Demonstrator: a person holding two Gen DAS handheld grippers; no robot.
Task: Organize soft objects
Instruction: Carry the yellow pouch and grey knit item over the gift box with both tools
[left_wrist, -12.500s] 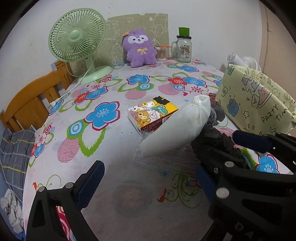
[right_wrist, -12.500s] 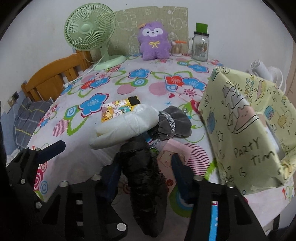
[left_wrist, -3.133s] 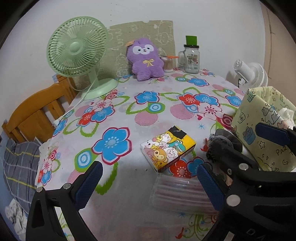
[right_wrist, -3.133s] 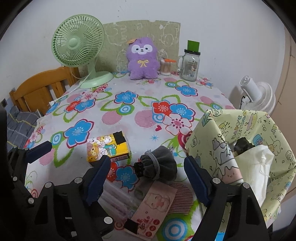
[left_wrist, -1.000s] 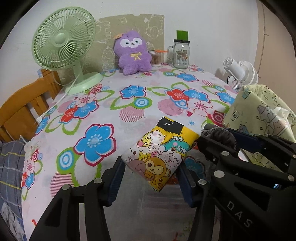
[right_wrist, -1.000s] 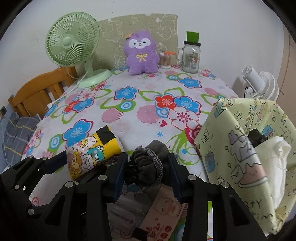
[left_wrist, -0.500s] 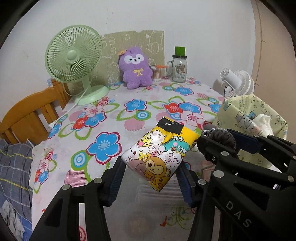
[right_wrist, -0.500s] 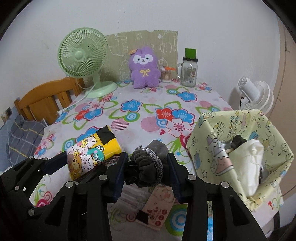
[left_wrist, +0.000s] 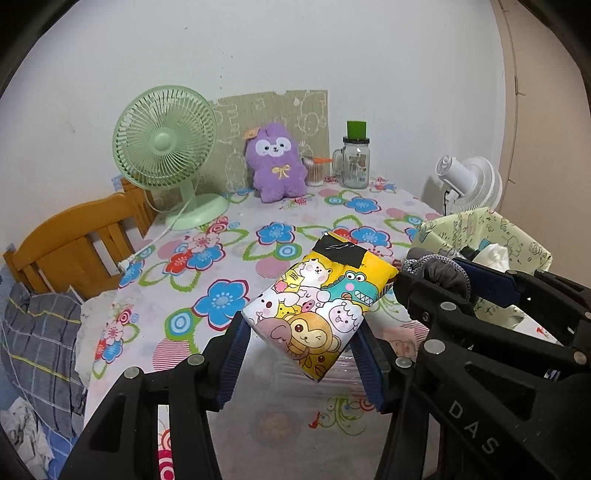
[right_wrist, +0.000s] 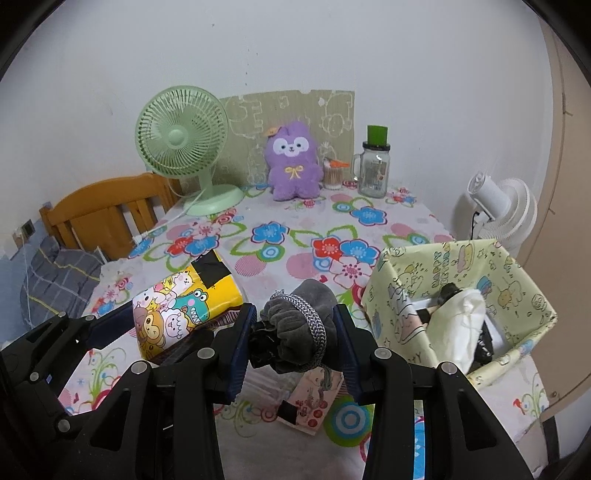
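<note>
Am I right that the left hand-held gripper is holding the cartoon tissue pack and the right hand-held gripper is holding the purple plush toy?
Not quite. The left hand-held gripper does hold the cartoon tissue pack, but the right hand-held gripper holds the grey drawstring pouch, as the right wrist view shows. The purple plush toy sits at the far edge of the table.

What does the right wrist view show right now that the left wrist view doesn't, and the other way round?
Only the right wrist view: the inside of the yellow-green box, with a white bundle in it, and the pink card on the table.

Only the left wrist view: the left gripper shut on the cartoon-print pack.

Both: that pack, the grey drawstring pouch in the right gripper, green fan, purple plush.
</note>
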